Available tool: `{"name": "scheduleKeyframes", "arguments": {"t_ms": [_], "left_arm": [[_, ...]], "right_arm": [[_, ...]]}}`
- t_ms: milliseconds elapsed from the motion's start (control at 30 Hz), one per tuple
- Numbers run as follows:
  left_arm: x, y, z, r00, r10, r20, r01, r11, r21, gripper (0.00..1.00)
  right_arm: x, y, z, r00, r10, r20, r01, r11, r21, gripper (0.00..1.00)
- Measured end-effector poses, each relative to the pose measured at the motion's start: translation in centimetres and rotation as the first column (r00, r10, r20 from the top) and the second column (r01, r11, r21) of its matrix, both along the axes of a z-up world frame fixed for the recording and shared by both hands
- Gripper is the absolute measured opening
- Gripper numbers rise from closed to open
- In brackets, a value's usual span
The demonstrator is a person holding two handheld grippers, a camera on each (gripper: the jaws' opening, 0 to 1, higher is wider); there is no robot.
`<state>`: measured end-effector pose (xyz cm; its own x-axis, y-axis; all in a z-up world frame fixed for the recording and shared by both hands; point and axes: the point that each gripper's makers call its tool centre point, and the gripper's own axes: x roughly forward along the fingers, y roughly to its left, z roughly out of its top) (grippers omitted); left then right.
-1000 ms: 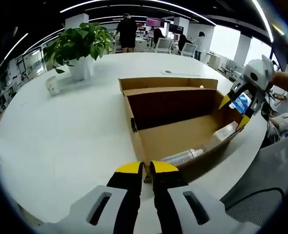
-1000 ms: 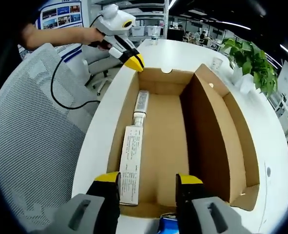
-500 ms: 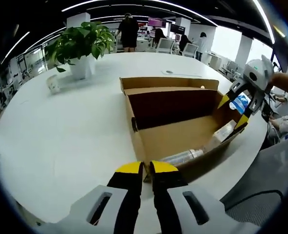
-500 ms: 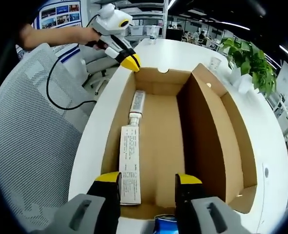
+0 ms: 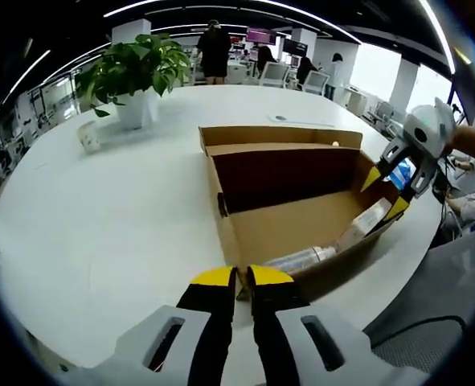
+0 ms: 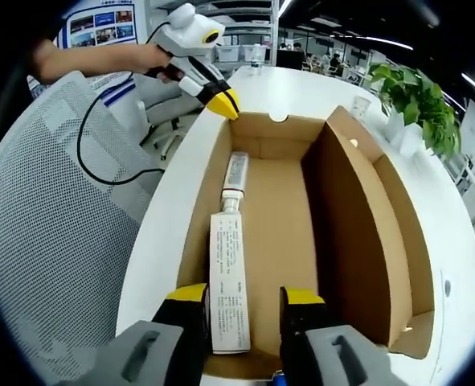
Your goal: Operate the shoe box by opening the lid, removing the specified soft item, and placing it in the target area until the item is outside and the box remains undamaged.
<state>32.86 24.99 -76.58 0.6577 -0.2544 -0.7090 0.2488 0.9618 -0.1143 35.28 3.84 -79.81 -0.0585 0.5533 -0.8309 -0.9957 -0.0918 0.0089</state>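
1 cardboard shoe box (image 5: 301, 217) sits open on the white table (image 5: 100, 225), near the table's edge on the chair side, lid folded upright along the long side away from that edge. Inside: 2 items lying end to end along the box wall nearest the table edge, 1 flat white printed carton (image 6: 229, 277) and 1 white tube (image 6: 235, 173) beyond it, cap end touching the carton. Left gripper (image 5: 241, 277): yellow-tipped jaws nearly closed, only a thin slit btwn them, tips at the near short end of the box; can't tell if they pinch the cardboard wall. In right gripper view the left gripper (image 6: 221, 100) shows at the far end corner of the box, tips at the rim. Right gripper (image 6: 241, 296): jaws apart, medium gap, holding nothing, one either side of the carton's near end, poised over the box's short end. In left gripper view the right gripper (image 5: 390, 193) hangs over the far end, jaws spread. Also on the table: 1 potted plant (image 5: 133, 68) and 1 small cup (image 5: 87, 135) near the far edge. 1 mesh chair (image 6: 52, 233) beside the table edge.
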Motion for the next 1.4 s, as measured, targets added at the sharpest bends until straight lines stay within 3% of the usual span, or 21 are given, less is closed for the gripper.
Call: {"name": "scheduleKeyframes", "arguments": {"t_ms": [267, 700, 1033, 1400], "left_arm": [[0.0, 0.1, 0.0, 1.0, 0.01, -0.003, -0.01, 1.0, -0.007, 0.04], [-0.1, 0.1, 0.0, 1.0, 0.027, 0.002, -0.027, 1.0, -0.011, 0.04], [0.0, 0.1, 0.0, 0.999, 0.037, -0.005, -0.037, 0.999, -0.014, 0.04], [0.0, 0.0, 0.0, 0.999, 0.036, -0.004, -0.036, 0.999, -0.004, 0.04]], "right_arm": [[-0.7, 0.7, -0.5, 1.0, 0.014, -0.009, -0.014, 1.0, 0.006, 0.16], [-0.8, 0.6, -0.2, 1.0, 0.008, 0.002, -0.008, 1.0, 0.01, 0.14], [-0.4, 0.9, 1.8, 1.0, -0.002, 0.026, 0.001, 0.998, 0.057, 0.14], [-0.3, 0.8, 5.6, 0.999, -0.004, 0.053, -0.001, 0.995, 0.102, 0.14]]}}
